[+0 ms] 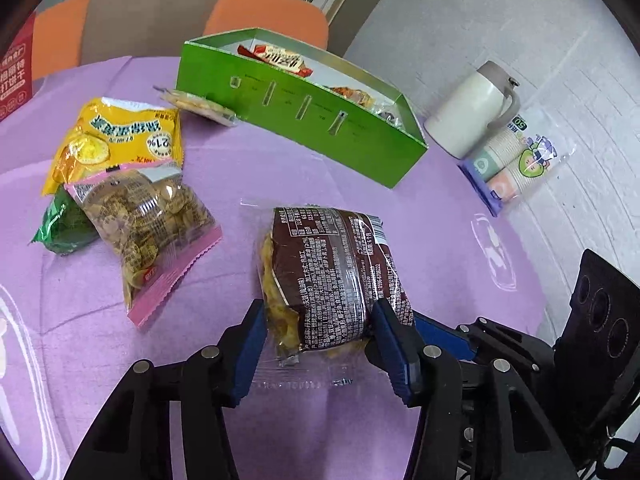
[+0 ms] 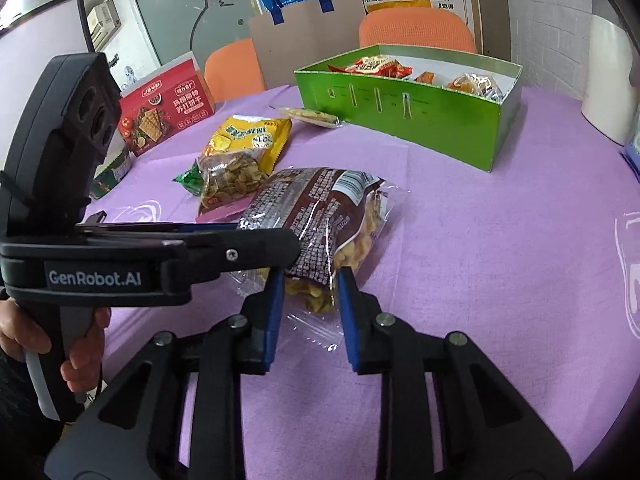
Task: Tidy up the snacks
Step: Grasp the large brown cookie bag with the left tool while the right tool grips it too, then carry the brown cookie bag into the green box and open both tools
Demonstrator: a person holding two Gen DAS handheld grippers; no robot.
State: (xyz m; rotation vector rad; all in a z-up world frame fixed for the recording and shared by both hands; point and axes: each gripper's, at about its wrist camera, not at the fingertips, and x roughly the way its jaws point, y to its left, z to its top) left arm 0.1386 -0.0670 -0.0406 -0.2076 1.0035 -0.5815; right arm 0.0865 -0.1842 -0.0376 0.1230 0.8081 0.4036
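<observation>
A brown snack bag (image 1: 332, 264) with yellow chips showing hangs tilted over the purple tablecloth (image 2: 480, 264). My left gripper (image 1: 320, 340) is shut on the bag's near end. In the right wrist view the left gripper (image 2: 272, 238) reaches in sideways from the left. My right gripper (image 2: 312, 304) clamps the chip-filled lower end of the same bag (image 2: 320, 216). One blue finger (image 1: 440, 334) of it shows in the left wrist view. An open green box (image 1: 320, 128) holding several wrapped snacks stands at the back (image 2: 400, 120).
On the cloth to the left lie a yellow bag (image 1: 124, 140), a pink-edged clear bag (image 1: 148, 224), a green packet (image 1: 64, 224) and a small biscuit pack (image 1: 196, 106). A red cracker box (image 2: 168, 108), a white flask (image 1: 472, 108) and paper cups (image 1: 516, 160) stand around.
</observation>
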